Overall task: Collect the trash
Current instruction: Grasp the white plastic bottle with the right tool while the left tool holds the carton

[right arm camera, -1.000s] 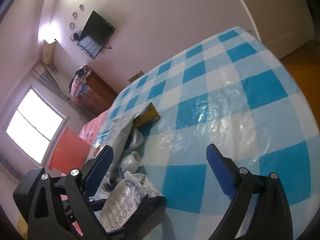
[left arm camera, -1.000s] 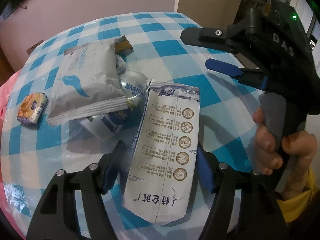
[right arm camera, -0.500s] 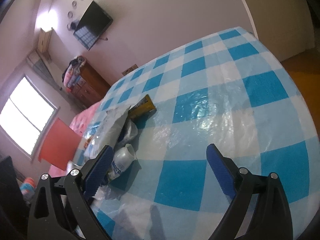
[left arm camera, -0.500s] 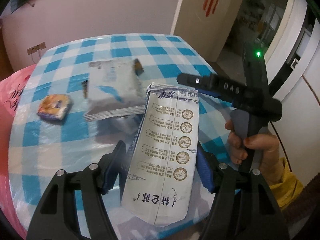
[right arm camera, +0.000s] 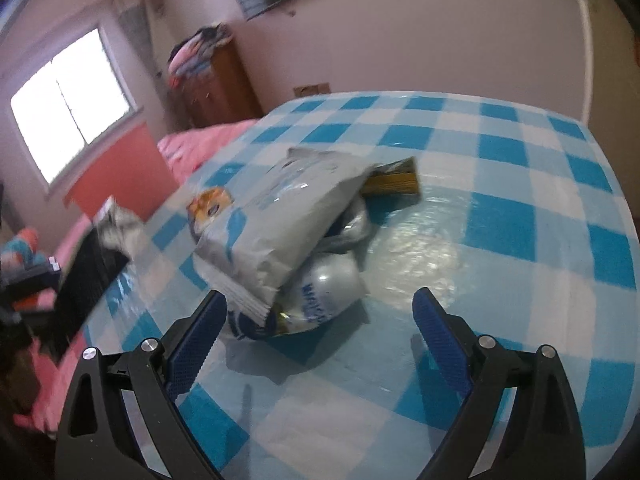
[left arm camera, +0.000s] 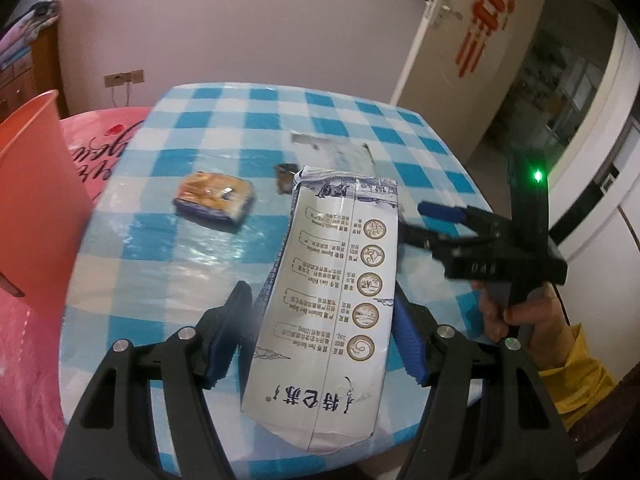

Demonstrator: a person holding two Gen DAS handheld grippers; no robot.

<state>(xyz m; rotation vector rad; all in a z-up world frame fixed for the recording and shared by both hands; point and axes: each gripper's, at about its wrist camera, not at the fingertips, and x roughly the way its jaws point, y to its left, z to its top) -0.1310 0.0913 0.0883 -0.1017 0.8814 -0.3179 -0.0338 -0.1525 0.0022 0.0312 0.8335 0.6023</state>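
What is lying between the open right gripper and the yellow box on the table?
In the right wrist view, a grey snack bag over a crumpled white bottle lies between the right gripper and the yellow box.

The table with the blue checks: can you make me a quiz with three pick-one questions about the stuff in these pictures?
1. Where is the tall white milk carton?
A. between the left gripper's jaws
B. in the red bin
C. on the floor

2. What colours are the glossy checked tablecloth?
A. red and yellow
B. blue and white
C. green and black

3. How do the right gripper's jaws stand?
A. shut on a can
B. shut on a bag
C. open, nothing held

Answers: 1 A, the blue jaws flank the carton. 2 B, blue and white squares. 3 C, the jaws are wide apart above the cloth, near the grey snack bag.
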